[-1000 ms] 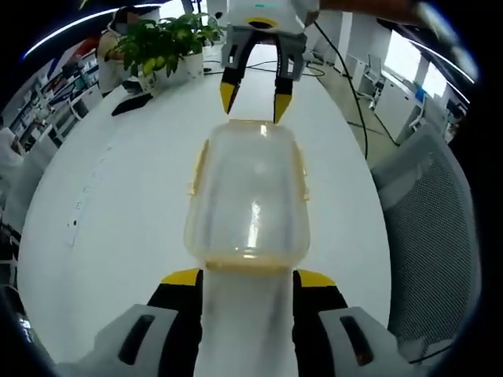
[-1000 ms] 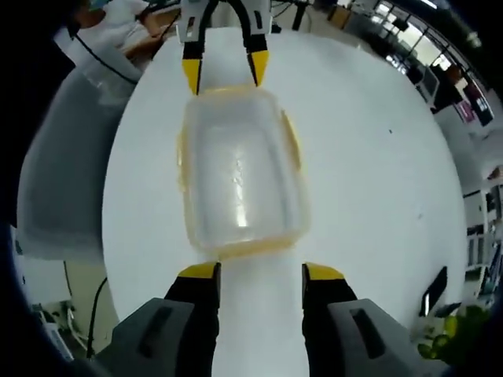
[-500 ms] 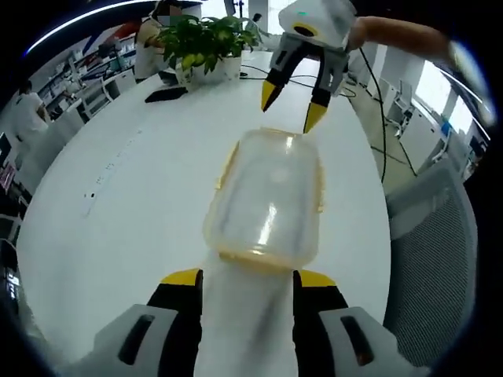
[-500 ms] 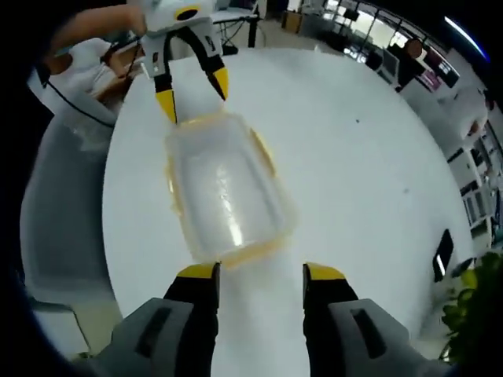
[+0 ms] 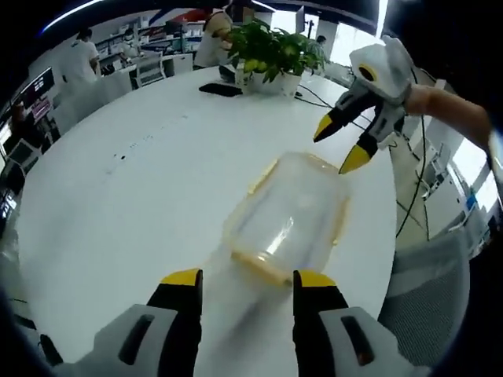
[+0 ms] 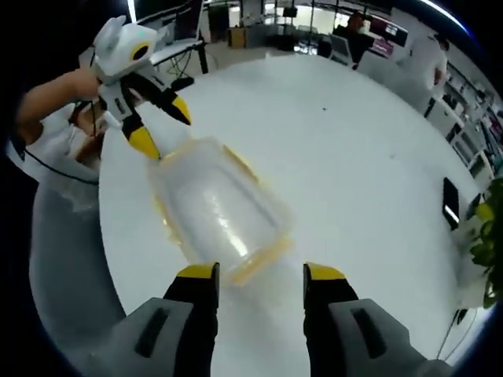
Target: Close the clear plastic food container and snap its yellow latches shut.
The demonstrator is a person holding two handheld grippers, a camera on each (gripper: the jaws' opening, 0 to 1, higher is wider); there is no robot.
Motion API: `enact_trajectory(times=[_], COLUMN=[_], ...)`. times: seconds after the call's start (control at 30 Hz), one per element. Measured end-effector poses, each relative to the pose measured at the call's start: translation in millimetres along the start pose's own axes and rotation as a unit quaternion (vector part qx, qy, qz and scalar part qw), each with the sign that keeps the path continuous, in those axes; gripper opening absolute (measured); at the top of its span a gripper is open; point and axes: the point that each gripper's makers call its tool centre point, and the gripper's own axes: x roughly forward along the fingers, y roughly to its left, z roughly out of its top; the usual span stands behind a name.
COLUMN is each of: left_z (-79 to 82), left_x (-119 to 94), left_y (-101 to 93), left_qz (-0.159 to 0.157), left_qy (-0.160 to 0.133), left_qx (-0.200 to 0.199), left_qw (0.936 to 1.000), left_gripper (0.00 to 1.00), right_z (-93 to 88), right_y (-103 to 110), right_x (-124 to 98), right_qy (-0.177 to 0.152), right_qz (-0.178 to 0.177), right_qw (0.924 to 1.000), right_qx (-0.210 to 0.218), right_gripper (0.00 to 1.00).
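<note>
Both open-jawed grippers, left gripper [image 5: 243,276] and right gripper [image 6: 259,271], have swung askew of the clear plastic food container [image 5: 288,219], which now lies diagonally just beyond their empty jaws on the white table [image 5: 134,181], yellow latches seemingly unsnapped.

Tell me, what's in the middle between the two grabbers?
The clear food box sits on the white table between the left gripper and the right gripper, seen in both gripper views.
</note>
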Motion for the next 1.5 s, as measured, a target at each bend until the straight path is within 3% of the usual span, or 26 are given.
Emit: enact_trajectory(times=[0.47, 0.77, 1.13, 1.43, 1.47, 1.5], left_z=[-0.1, -1.0, -1.2, -0.7, -0.6, 1.6], left_x=[13.9, 18.1, 22.5, 23.0, 23.3, 27.8], left_y=[-26.8, -30.8, -32.6, -33.5, -33.8, -44.2], left_qz=[-0.023, -0.023, -0.022, -0.025, -0.027, -0.059], left_qy=[-0.026, -0.033, -0.029, -0.025, -0.024, -0.025], left_qx=[-0.064, -0.080, -0.118, -0.117, -0.118, -0.127], left_qw=[0.9973, 0.9960, 0.9923, 0.9925, 0.9923, 0.9898], left_gripper=[0.41, 0.42, 0.44, 0.43, 0.42, 0.40], right_z=[6.4, 7.1, 8.9, 11.2, 11.3, 10.9], right_y=[19.9, 21.5, 22.1, 22.8, 23.5, 24.3], right_x=[12.5, 12.7, 18.0, 21.0, 21.3, 21.8], right_qy=[-0.062, -0.061, -0.070, -0.053, -0.050, -0.048], right_qz=[0.028, 0.022, 0.014, 0.010, 0.010, 0.010], right_qw=[0.9919, 0.9915, 0.9827, 0.9804, 0.9797, 0.9791], right_qx=[0.107, 0.113, 0.171, 0.189, 0.194, 0.197], right_gripper=[0.38, 0.38, 0.41, 0.40, 0.40, 0.39])
